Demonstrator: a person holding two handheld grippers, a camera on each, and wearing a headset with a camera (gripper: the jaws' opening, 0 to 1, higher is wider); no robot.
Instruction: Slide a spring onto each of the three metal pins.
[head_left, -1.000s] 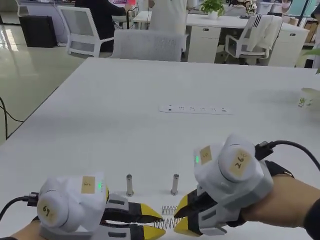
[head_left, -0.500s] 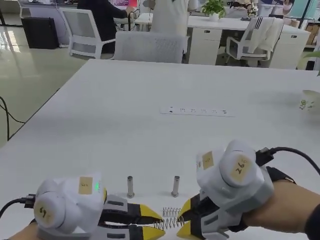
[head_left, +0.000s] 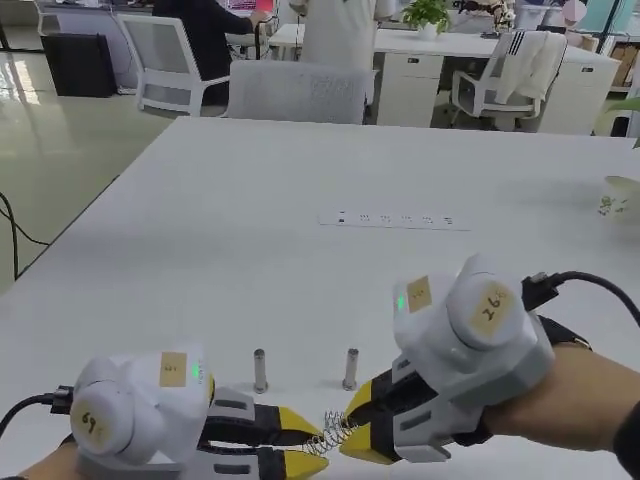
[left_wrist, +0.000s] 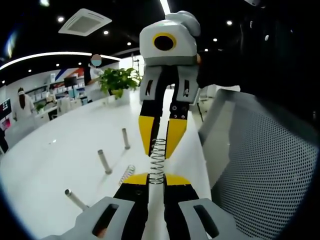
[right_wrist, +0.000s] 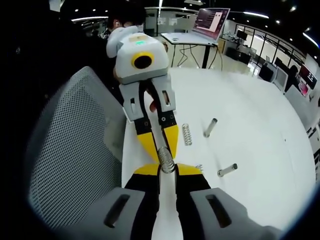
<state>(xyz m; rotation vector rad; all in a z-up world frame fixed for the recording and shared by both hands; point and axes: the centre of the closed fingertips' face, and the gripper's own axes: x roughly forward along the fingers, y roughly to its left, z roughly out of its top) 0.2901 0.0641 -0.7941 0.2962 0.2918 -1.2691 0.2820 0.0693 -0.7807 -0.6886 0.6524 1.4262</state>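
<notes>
Nearest the person, the left gripper (left_wrist: 156, 179) and the right gripper (right_wrist: 166, 170) meet tip to tip just above the desk (head_left: 300, 280), with one spring (head_left: 331, 432) strung between them. Each gripper's jaws are pressed in on one end of it, so the coil spans the short gap from one pair of yellow tips to the other. The spring looks thin, light and springy. It would likely bow, or flick out, if squeezed across its middle, so it seems safest to hold it at the last few coils of one end, leaving the other end open and free to go over a pin. A second spring (left_wrist: 126, 174) lies flat on the desk just beside the jaws. Beyond it stand the three metal pins (left_wrist: 104, 161), upright, spaced apart and all bare. Farther back a power strip (head_left: 393, 219) lies on the desk, and an office chair (head_left: 295, 92) stands past its far edge.
</notes>
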